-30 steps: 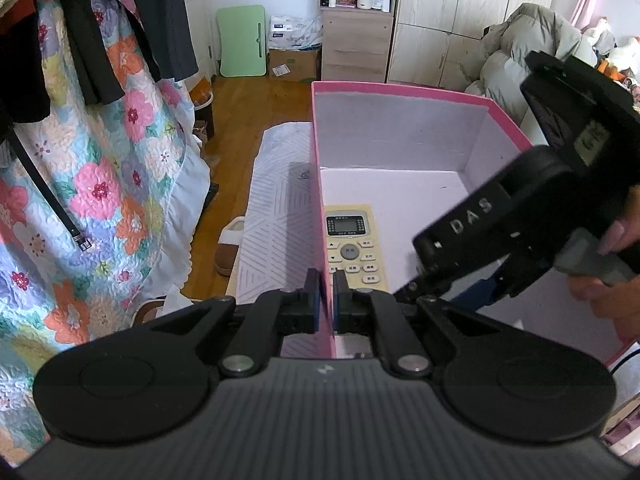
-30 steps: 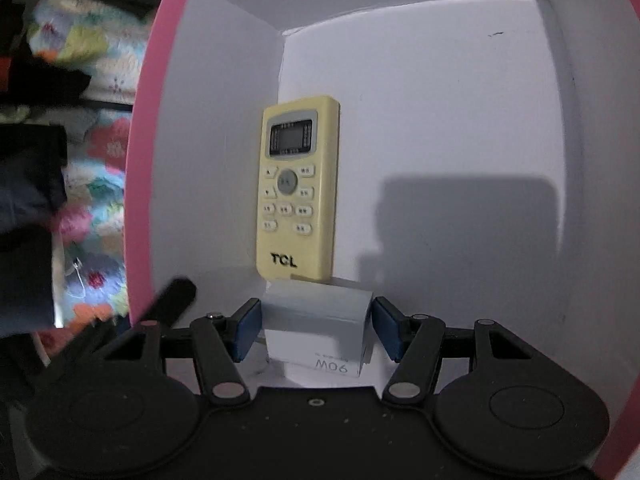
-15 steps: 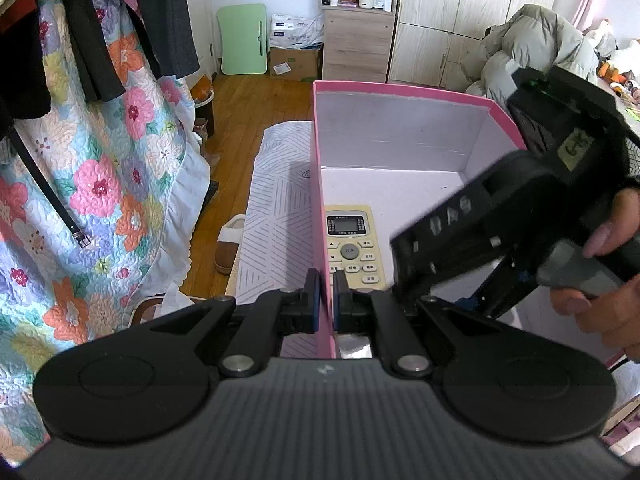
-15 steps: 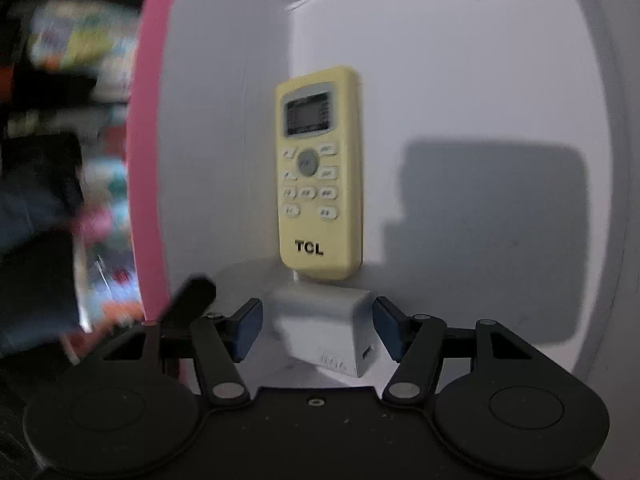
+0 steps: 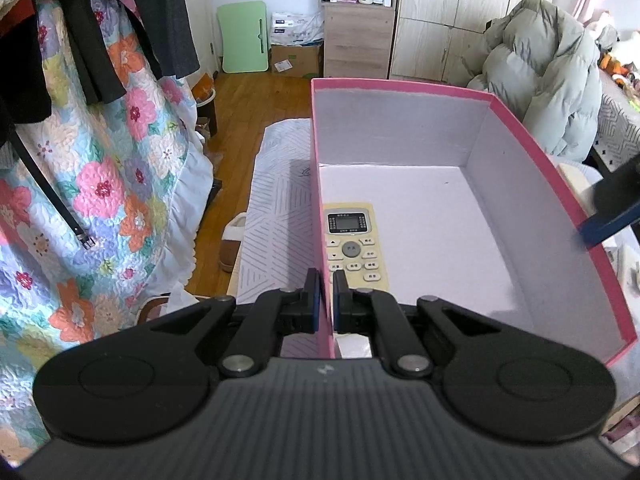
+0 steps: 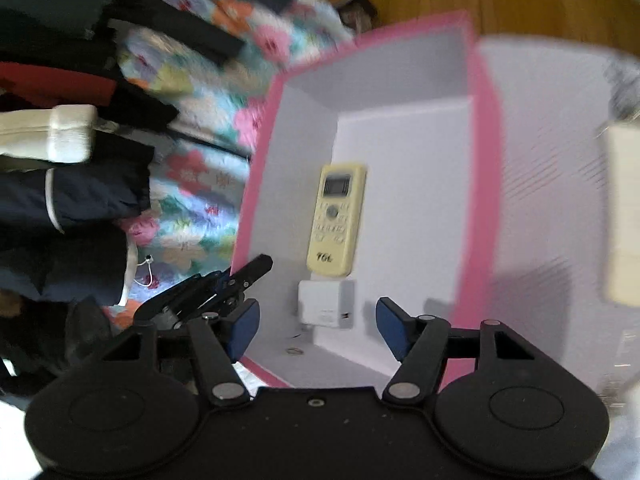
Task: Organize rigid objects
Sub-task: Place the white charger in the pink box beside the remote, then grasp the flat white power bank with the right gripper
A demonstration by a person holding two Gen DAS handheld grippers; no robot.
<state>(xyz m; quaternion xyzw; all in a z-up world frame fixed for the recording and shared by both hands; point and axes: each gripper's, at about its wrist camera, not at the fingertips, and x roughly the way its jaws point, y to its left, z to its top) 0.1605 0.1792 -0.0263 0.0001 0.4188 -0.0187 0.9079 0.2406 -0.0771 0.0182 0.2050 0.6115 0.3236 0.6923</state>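
My left gripper [image 5: 325, 300] is clamped tight on the pink box [image 5: 532, 148] side wall. My right gripper [image 6: 316, 328] is wide and still opening, nothing between its pads. White charger [image 6: 326, 308] sits on the box floor just ahead, touching the yellow remote [image 6: 336, 220] beyond it.

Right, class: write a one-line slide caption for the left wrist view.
Left gripper fingers pinch the pink box wall; a yellow remote lies inside.
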